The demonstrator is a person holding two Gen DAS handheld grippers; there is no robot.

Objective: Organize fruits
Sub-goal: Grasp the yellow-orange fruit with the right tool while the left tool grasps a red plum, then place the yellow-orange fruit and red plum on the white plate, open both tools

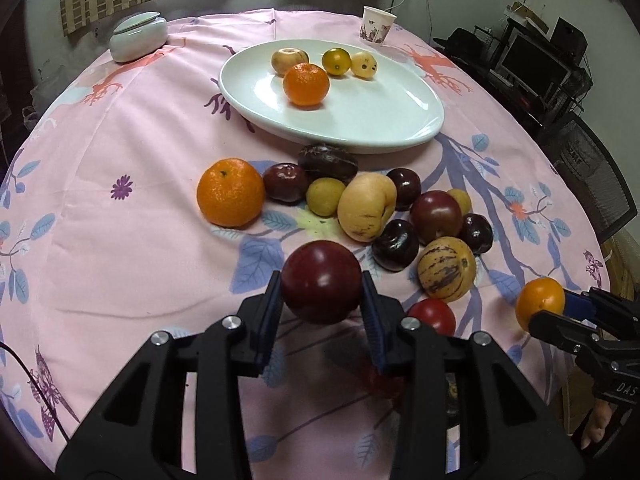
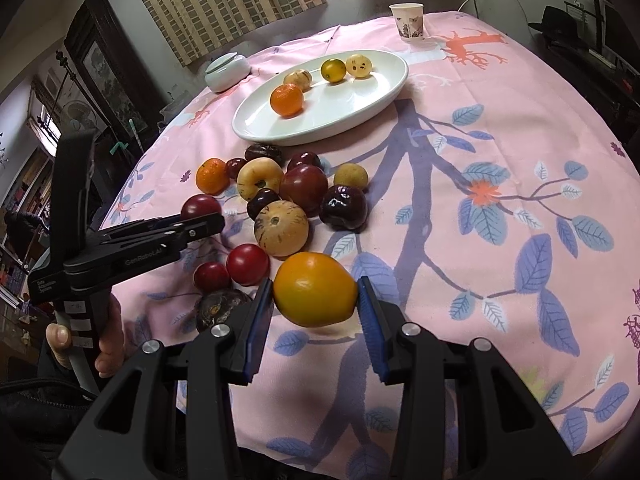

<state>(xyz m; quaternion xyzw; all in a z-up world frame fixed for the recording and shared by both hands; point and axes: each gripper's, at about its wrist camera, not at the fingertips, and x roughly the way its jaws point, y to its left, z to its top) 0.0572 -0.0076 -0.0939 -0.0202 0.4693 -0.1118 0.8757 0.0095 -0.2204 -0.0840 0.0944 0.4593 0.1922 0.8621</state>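
**A:** Where do we stand on the sorting?

**B:** Early, I'd say. The oval white ceramic plate (image 1: 400, 132) toward the far edge of the pink leaf-printed tablecloth (image 1: 120, 264) carries four pieces: a bright orange mandarin (image 1: 306, 84), a pale tan round fruit (image 1: 289, 60), a small yellow-green one (image 1: 336, 61) and a cream speckled one (image 1: 364, 65). Most of the heap (image 1: 360, 208), dark plums, striped yellow melons and a second mandarin, sits on the cloth between the plate and the near edge.

**A:** And your tongs?

**B:** Both loaded. My left gripper (image 1: 322, 296) is pinching a glossy dark red plum (image 1: 321, 281), one blue pad on each flank, lifted clear of the cloth by the look of its shadow. My right gripper (image 2: 316, 300) is clamped on a smooth yellow-orange round fruit (image 2: 315, 294), also between the pads, near the near edge and right of the heap.

**A:** Distance to the plate?

**B:** Well apart for both; the heap lies between each fruit and the plate, so I judge both carries are only beginning.
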